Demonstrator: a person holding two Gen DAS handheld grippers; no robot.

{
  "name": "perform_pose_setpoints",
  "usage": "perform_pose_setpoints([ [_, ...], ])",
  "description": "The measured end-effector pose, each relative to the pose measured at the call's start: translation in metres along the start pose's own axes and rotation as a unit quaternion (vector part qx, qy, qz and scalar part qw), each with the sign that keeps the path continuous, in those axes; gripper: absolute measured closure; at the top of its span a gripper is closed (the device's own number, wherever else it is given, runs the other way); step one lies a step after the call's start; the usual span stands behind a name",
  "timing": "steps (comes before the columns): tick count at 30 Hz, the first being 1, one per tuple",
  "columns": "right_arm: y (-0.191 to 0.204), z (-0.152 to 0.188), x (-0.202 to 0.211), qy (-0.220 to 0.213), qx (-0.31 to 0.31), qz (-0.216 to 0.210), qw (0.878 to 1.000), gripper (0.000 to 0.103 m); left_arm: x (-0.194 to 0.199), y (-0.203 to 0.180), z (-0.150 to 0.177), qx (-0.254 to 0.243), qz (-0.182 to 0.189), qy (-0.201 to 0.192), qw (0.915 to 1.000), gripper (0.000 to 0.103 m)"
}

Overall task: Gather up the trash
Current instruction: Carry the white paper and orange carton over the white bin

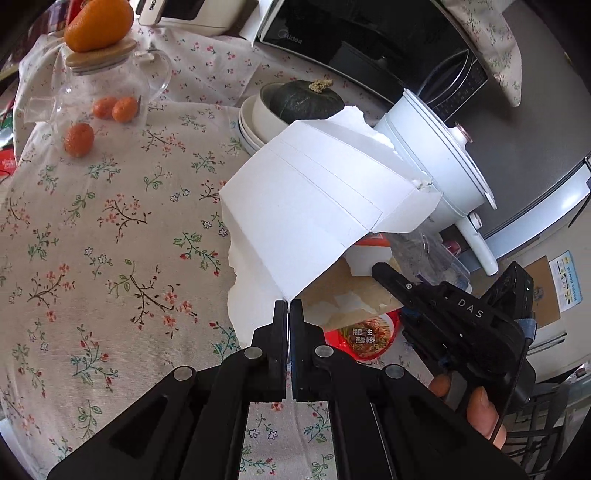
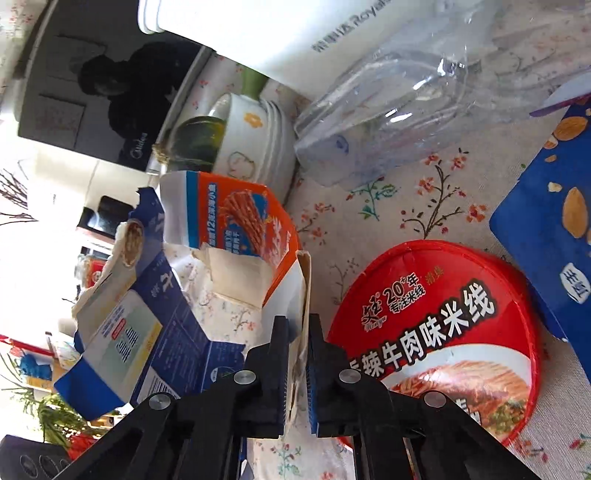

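**Trash on the flowered bench: both tools on torn cartons**

- Left tool (image 1: 289,306): fingers pressed together on the lower corner of a flattened white carton (image 1: 314,199), plain inner side up. The carton is lifted off the bench and tilts up toward the white cooker (image 1: 436,155).
- Right tool (image 2: 297,325): fingers pinched on the brown torn edge of an orange and white carton (image 2: 243,221), which stands up ahead of the fingers. In the left view this tool (image 1: 384,271) reaches in under the white carton, with the holder's fingers (image 1: 480,406) on its handle.
- Blue carton (image 2: 155,332): torn open, printed side showing, just left of the right tool; it is the same piece the left tool holds, seen from its other face.
- Red noodle lid (image 2: 443,332): round, lying flat on the bench just right of the right tool.
- Blue nut packet (image 2: 554,236): near the lid, at the right edge.
- Clear plastic container (image 2: 406,110): lying on its side beyond the lid, beside the cooker.
- Stack of bowls (image 1: 255,122): holds 1 dark green squash (image 1: 306,99).
- Glass teapot (image 1: 107,85): 1 orange (image 1: 99,22) on its wooden lid; 3 small oranges beside it, one (image 1: 78,138) nearest.
- Black microwave (image 1: 369,37): at the back.
- Bench (image 1: 110,240): covered by a flowered cloth.
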State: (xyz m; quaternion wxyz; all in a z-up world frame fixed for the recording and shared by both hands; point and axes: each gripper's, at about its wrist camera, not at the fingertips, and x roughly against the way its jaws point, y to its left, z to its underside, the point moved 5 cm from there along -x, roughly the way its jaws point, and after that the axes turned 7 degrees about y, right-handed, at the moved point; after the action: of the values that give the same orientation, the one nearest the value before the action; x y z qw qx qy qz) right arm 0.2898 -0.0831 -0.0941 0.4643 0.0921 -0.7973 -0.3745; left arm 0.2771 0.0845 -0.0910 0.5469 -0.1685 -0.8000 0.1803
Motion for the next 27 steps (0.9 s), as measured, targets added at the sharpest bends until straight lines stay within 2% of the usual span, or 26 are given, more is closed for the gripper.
perform_pose_setpoints([
  [6, -0.007, 0.02, 0.062, -0.006, 0.002, -0.035, 0.999, 0.097, 0.033, -0.019, 0.021, -0.034, 0.009, -0.024, 0.9991, 0.103],
  [9, -0.008, 0.035, 0.104, -0.003, 0.036, -0.035, 0.999, 0.097, 0.045, -0.033, 0.038, -0.045, 0.031, -0.031, 0.998, 0.103],
  [14, -0.024, 0.066, 0.189, -0.002, 0.095, 0.015, 0.995, 0.097, 0.048, -0.078, 0.071, -0.095, 0.038, -0.025, 0.9945, 0.103],
  [19, -0.062, 0.087, 0.268, -0.043, 0.112, 0.066, 0.991, 0.097, 0.044, -0.131, 0.111, -0.145, 0.063, -0.005, 0.9875, 0.103],
  [24, -0.13, 0.109, 0.315, -0.095, 0.079, 0.083, 0.989, 0.097, 0.038, -0.182, 0.165, -0.194, 0.096, 0.029, 0.976, 0.103],
  [27, -0.168, 0.115, 0.331, -0.089, 0.038, 0.115, 0.989, 0.097, 0.026, -0.207, 0.204, -0.219, 0.114, 0.061, 0.9671, 0.103],
])
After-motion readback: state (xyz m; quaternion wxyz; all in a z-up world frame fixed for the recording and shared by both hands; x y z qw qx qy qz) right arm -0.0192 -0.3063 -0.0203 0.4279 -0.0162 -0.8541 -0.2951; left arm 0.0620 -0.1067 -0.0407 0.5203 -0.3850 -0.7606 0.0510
